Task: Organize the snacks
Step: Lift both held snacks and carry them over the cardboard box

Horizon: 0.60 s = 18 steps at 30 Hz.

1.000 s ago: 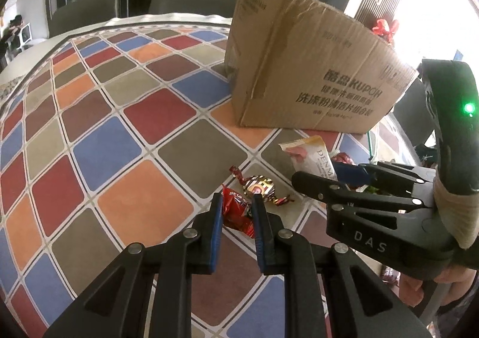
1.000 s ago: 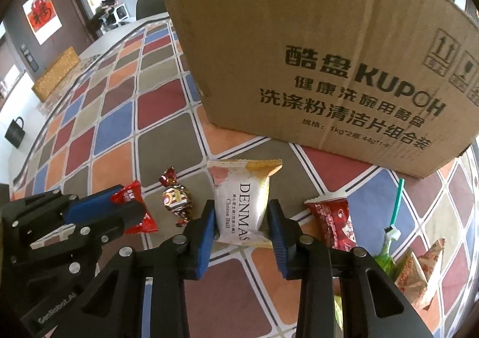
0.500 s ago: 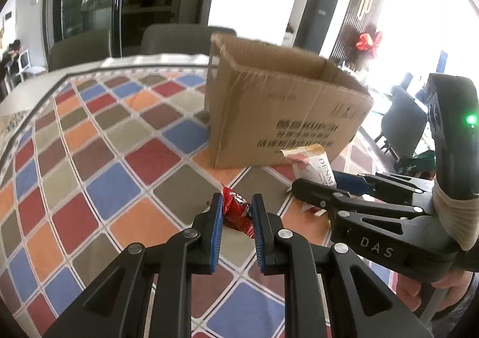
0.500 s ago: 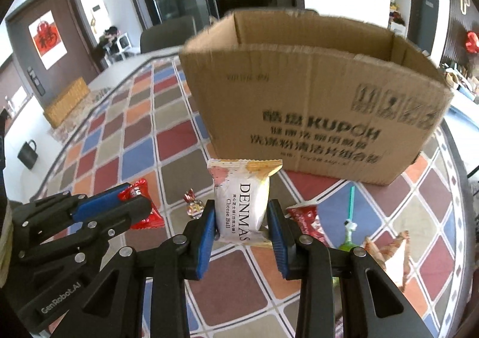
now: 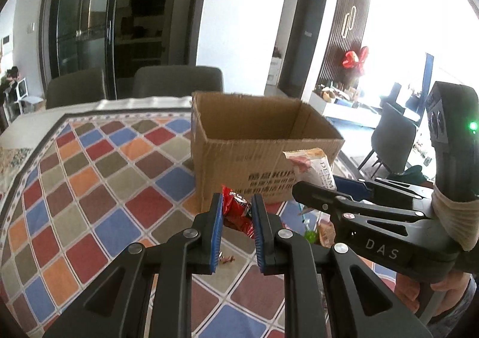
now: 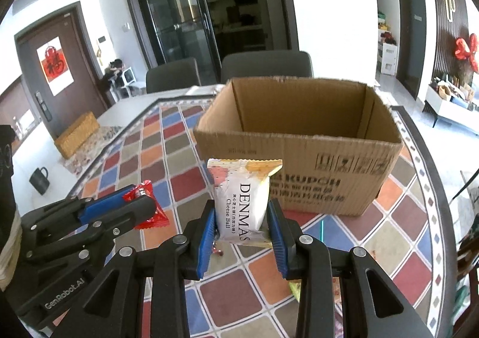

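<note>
My left gripper (image 5: 237, 203) is shut on a red snack packet (image 5: 238, 212), held in the air in front of the open cardboard box (image 5: 257, 155). My right gripper (image 6: 242, 212) is shut on a white DENMAS Cheese Ball packet (image 6: 243, 203), also lifted before the box (image 6: 299, 143). The left wrist view shows the right gripper (image 5: 302, 188) at the right with the white packet (image 5: 314, 167). In the right wrist view the left gripper (image 6: 140, 203) with the red packet (image 6: 149, 212) is at the left. The box's near wall faces me and its inside looks bare.
A chequered tablecloth (image 5: 89, 188) covers the table. Loose snacks lie below the grippers: a small wrapped candy (image 6: 217, 251), a green packet (image 5: 310, 233) and others. Two grey chairs (image 6: 266, 65) stand behind the table. A person's hand (image 5: 425, 293) holds the right gripper.
Both grippers have risen from the table with their packets, so the box's open top and inside now show. The remaining snacks stay on the cloth below.
</note>
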Tool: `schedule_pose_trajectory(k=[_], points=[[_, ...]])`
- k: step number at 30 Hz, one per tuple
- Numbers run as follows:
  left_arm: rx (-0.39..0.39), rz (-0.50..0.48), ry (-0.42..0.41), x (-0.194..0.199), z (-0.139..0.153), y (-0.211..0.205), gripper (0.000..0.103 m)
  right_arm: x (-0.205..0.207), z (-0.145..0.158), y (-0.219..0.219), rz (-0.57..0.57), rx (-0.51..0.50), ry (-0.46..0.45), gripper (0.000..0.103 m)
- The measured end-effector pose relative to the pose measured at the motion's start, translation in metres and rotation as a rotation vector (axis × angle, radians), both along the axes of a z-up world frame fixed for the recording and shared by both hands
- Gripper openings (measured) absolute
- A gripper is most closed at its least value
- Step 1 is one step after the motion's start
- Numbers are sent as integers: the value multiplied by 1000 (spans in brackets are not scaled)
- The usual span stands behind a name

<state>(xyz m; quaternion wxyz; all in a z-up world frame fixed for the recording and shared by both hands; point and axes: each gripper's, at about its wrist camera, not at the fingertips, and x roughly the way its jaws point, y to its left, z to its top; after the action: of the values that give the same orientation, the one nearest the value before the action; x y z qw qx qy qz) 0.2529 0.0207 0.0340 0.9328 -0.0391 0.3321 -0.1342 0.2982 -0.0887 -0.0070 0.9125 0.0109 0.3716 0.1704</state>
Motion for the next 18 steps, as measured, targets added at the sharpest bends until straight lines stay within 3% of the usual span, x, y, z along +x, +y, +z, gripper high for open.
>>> schedule_pose_trajectory(k=[10,18], points=[[12,-15,-102,11,39,-10,20,3,33,-7,-19,17,-75,35],[11,-30,-121,34,56,-17,20,15,53,-15,-38,18,-110,35]])
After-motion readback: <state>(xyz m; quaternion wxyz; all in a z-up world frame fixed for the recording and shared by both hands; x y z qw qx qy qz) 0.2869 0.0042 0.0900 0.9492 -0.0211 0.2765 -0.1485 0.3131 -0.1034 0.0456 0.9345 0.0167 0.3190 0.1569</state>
